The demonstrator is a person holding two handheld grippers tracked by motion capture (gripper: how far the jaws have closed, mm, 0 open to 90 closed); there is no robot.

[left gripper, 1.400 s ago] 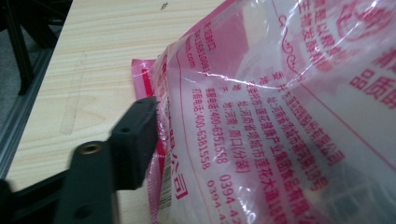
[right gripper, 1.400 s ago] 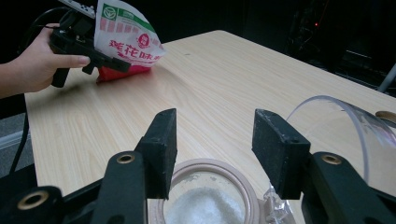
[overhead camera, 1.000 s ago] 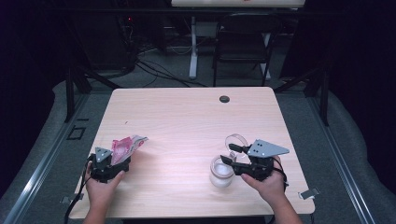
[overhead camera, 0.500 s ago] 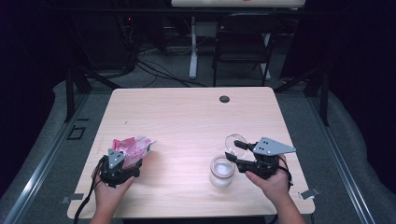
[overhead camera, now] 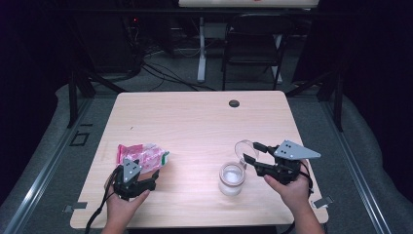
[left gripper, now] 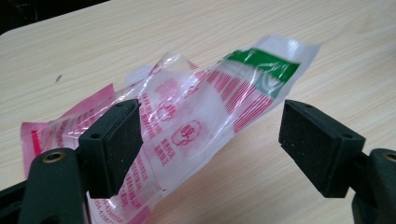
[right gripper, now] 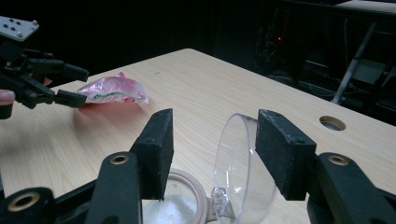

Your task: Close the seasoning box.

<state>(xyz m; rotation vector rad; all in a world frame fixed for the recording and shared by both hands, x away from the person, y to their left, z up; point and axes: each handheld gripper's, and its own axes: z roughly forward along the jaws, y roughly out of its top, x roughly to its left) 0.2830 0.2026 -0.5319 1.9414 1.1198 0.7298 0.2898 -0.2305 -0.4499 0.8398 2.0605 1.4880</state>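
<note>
A crinkled pink and clear plastic bag (overhead camera: 141,155) with red print and a green end lies on the wooden table (overhead camera: 195,122) at the front left. My left gripper (overhead camera: 155,171) is open just in front of the bag. In the left gripper view the bag (left gripper: 196,112) lies between and beyond the two pads (left gripper: 112,144). A small glass jar (overhead camera: 232,178) of white grains stands at the front right, its clear hinged lid (overhead camera: 243,146) tipped up. My right gripper (overhead camera: 251,152) is open, and the lid (right gripper: 243,163) stands between its jaws.
A round cable hole (overhead camera: 234,103) sits near the table's far edge. A dark chair (overhead camera: 253,48) and cables are on the floor beyond. The left gripper (right gripper: 70,86) and the bag (right gripper: 114,91) appear far off in the right gripper view.
My left gripper has shifted right along the front edge, closer to the bag. My right gripper has drifted slightly right. The jar and its lid stay put.
</note>
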